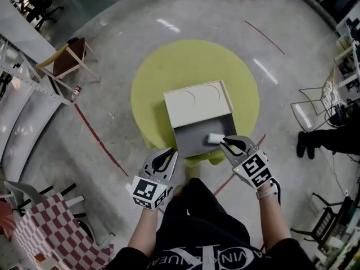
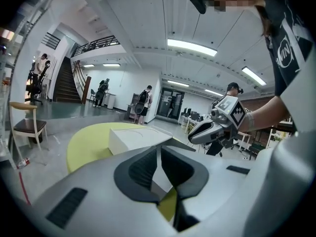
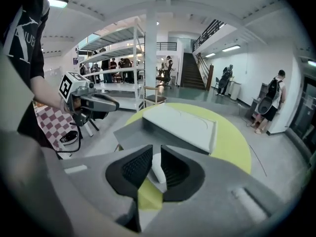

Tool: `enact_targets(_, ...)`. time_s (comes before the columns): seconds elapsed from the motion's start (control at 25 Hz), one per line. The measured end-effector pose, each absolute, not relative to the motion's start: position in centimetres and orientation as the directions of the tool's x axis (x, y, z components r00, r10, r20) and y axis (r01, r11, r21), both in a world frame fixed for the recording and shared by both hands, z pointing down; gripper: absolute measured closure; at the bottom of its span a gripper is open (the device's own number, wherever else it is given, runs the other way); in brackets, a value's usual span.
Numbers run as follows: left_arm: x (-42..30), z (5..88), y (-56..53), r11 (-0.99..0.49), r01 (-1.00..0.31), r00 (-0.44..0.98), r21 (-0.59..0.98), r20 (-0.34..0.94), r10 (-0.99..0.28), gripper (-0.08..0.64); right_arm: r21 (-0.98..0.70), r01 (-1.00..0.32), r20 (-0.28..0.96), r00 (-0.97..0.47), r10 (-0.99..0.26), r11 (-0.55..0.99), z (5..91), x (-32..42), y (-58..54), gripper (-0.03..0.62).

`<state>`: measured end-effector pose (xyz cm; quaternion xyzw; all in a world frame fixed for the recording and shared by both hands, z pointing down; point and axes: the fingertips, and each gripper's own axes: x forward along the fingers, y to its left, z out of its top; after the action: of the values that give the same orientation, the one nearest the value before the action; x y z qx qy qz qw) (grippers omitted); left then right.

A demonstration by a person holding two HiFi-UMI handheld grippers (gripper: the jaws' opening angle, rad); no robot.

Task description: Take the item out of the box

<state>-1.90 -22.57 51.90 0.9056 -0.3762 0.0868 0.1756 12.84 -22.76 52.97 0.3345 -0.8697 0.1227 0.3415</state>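
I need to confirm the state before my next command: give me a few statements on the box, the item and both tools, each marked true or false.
1. The grey tray is slid out of the white box, toward the person. True.
2. The white item lies on the floor. False: it lies in the grey tray.
3. The left tool holds the white item. False: nothing is between its jaws, and it is clear of the white box.
4. The right tool has its tips at the white item. True.

The grey shallow box tray (image 1: 191, 142) lies open from above at its near end, while a white flat cover (image 1: 198, 102) blocks its far end.
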Motion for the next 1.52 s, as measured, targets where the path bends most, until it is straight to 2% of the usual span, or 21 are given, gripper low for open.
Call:
enact_targets(0.28,-1.7,53.0,-23.2,-0.640,-0.723,0.691,0.262,0.312,-0.653,0.529,0.006,-0.548,0.813,-0.485,-0.323,0.837,56.2,13.0,-23.8,0.503)
enact_targets(0.64,-2.4,54.1,-24.5,-0.593,-0.754,0.656,0.282,0.350,-0.668,0.529,-0.068,-0.484,0.888,-0.429,-0.169,0.872,58.7,12.5,-25.1,0.431)
enact_targets(1.08,-2.3,54.2,-24.4,-0.586,-0.755,0.656,0.296,0.351,-0.668,0.529,-0.134,-0.392,0.940,-0.341,-0.008,0.910,61.1,11.6,-24.6,0.422)
enact_targets(1.52,-2.9,54.4,-24.2,-0.566,-0.768,0.641,0.301,0.359,-0.679,0.529,-0.129,-0.369,0.955,-0.296,0.016,0.920,62.6,11.1,-24.6,0.423)
